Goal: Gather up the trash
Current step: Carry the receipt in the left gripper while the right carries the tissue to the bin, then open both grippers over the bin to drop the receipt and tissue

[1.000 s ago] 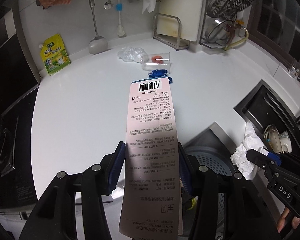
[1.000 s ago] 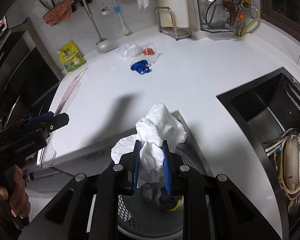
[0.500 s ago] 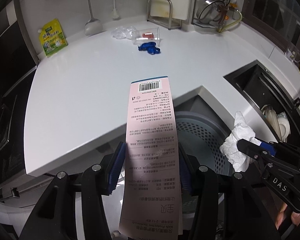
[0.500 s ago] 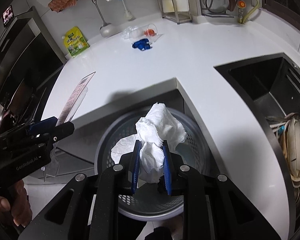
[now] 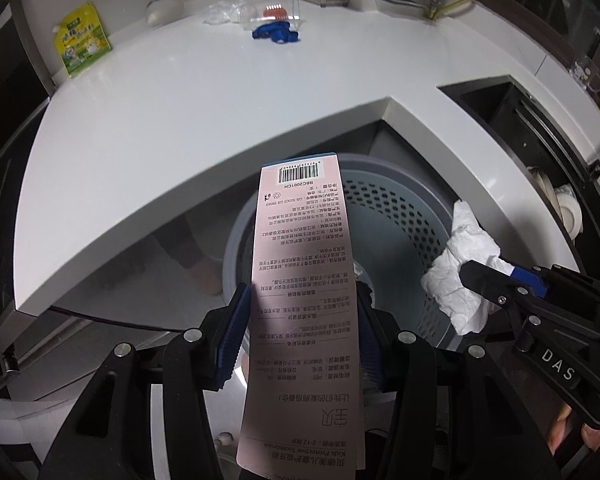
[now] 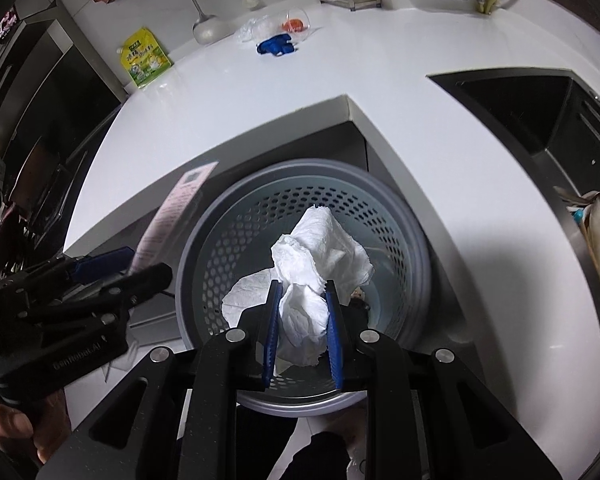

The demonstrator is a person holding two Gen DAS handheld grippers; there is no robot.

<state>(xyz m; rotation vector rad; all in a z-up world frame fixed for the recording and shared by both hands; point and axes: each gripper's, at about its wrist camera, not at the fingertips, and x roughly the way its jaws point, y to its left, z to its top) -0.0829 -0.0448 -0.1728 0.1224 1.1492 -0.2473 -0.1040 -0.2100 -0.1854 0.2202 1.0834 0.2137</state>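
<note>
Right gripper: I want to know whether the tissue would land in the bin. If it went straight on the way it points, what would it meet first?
Most likely the inside of the perforated bin. The right gripper, shut on the crumpled tissue, points into its open mouth with nothing between, though depth is uncertain.

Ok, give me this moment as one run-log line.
left gripper: shut on toothbrush package | right gripper: shut on crumpled tissue | both over bin | nothing released yet

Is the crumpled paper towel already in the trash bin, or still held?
Still held. The right gripper is shut on the paper towel, which hangs above the bin opening, not resting inside it.
</note>
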